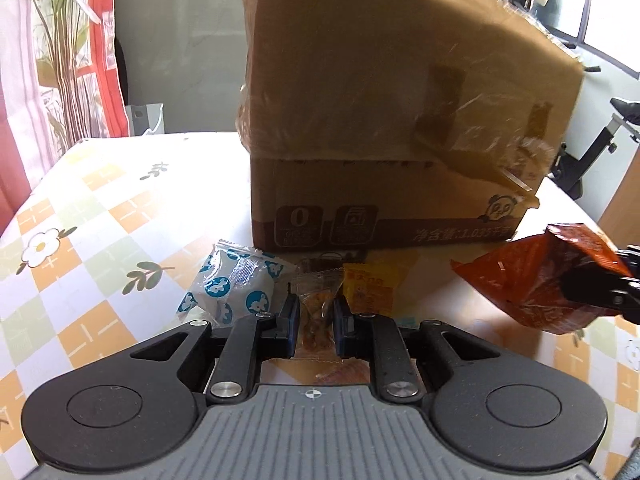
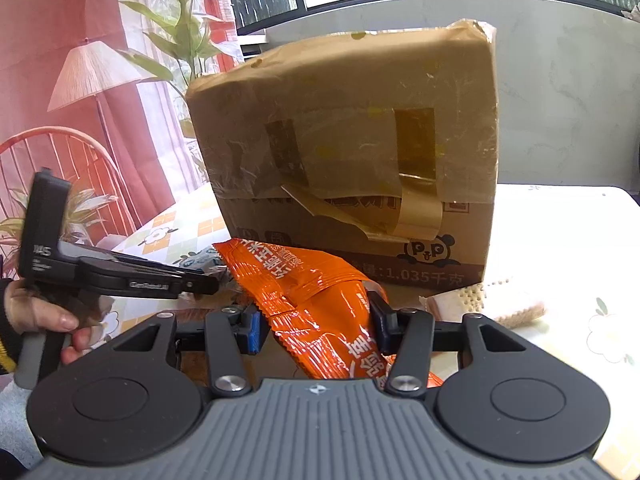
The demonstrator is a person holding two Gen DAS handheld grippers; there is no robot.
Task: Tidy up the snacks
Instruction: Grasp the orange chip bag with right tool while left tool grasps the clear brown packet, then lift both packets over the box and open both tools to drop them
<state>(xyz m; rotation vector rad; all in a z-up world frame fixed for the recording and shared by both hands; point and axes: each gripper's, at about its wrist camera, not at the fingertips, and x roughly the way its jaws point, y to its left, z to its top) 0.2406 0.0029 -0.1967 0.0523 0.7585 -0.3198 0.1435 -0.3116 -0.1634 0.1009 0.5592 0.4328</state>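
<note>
The left claw (image 1: 316, 320) is squeezed tight on a small clear pack (image 1: 316, 314) with brown bits inside, low over the table (image 1: 92, 216). The pack sits right between the two pads, and more of it hangs down under the claw. Just beside it on the left lies a white pack (image 1: 236, 284) with blue dots, and just beside it on the right lies a yellow pack (image 1: 366, 286). Both are very close to the claw tips. The right claw (image 2: 318, 320) grips a big orange bag (image 2: 312, 300) around its middle, so both ends stick out. Behind all the snacks stands a brown box (image 1: 380, 120) with its flap up and loose tape hanging off it. What could go wrong? The clear pack is thin and slippery, and only a small part is pinched, so it may slide out when it is lifted. The claw tips may also bump the white or yellow pack and push them away. The long orange bag may flop and knock the box flap. The left claw tips down steeply toward the table. The right claw tips down less and is held up off the table. A hand (image 2: 44, 316) holds the left claw's handle from behind.
</note>
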